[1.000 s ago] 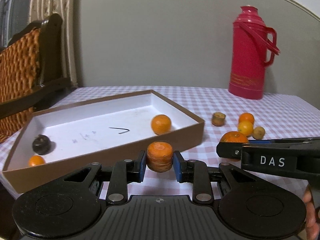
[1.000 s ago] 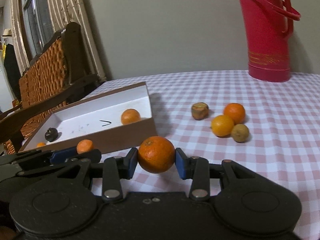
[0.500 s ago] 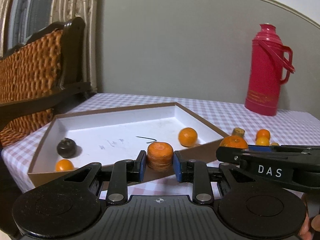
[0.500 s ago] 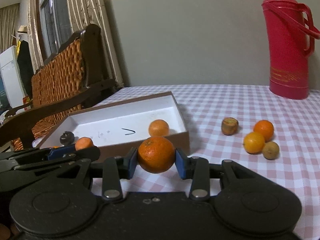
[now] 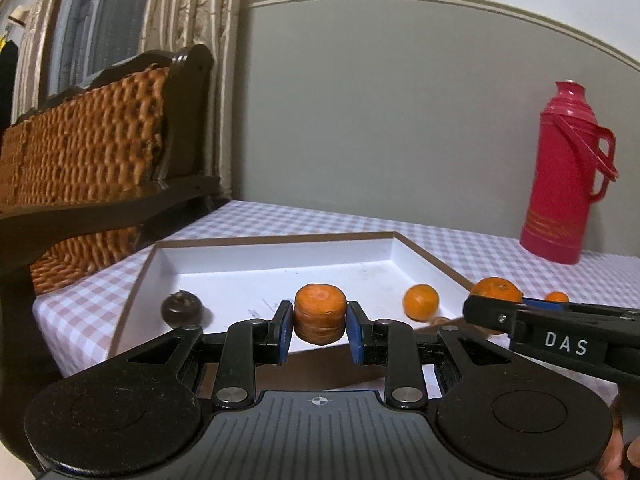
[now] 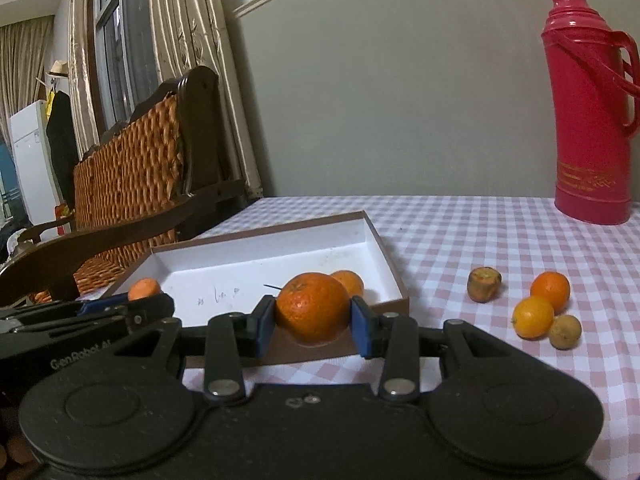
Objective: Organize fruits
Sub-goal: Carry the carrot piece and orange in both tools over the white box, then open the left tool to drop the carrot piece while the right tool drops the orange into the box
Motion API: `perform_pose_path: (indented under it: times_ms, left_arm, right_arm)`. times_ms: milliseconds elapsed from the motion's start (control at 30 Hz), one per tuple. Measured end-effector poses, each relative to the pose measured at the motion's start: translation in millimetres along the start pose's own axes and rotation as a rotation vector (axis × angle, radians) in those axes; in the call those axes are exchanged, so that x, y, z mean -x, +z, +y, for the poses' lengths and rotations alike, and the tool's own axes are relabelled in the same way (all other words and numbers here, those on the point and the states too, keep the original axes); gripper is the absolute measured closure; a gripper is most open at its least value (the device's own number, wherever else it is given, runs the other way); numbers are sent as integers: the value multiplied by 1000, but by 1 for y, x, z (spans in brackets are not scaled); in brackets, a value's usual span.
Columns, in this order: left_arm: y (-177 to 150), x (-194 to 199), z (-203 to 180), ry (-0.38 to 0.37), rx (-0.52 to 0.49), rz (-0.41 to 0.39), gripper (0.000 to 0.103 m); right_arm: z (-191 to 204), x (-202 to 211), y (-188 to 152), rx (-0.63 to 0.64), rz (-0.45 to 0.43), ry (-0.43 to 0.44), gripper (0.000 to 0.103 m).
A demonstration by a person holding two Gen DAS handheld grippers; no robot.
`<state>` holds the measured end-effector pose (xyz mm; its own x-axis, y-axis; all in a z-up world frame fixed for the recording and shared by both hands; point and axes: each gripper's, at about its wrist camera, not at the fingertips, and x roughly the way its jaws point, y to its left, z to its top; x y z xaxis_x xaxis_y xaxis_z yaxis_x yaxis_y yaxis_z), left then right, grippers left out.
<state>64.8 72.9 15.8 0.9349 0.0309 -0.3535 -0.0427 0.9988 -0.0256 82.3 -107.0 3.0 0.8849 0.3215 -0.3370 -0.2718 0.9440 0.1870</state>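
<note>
A: What did the left wrist view show?
B: The left tongs (image 5: 320,326) pointed slightly downward, clamped on a carrot chunk (image 5: 320,314) held above the near wall of the box (image 5: 280,256). Inside the box lay a dark fruit (image 5: 182,309) and a small orange (image 5: 421,303). The right tongs (image 5: 496,312) came in from the right. The checked counter (image 5: 472,246) carried a red thermos (image 5: 564,184); a wicker chair (image 5: 84,148) and curtains (image 5: 192,40) stood at left.
A: And the right wrist view?
B: The right tongs (image 6: 314,326) were clamped on an orange (image 6: 313,307), level over the box (image 6: 384,252) corner. Four loose fruits (image 6: 534,317) sat well apart on the counter (image 6: 460,224), right of it.
</note>
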Motion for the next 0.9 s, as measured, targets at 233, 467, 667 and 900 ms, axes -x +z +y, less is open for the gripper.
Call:
perform_pose_path:
  times_ms: [233, 467, 667, 900]
  left_arm:
    - [3, -3, 14, 39, 26, -13, 74]
    - [7, -8, 31, 75, 51, -12, 74]
    - [10, -12, 42, 98, 59, -18, 74]
    - [14, -24, 52, 123, 71, -10, 74]
  right_arm:
    - [2, -7, 3, -7, -23, 3, 72]
    - [2, -14, 7, -23, -39, 1, 72]
    - [3, -22, 8, -31, -42, 7, 72]
    - [9, -33, 12, -26, -42, 14, 72]
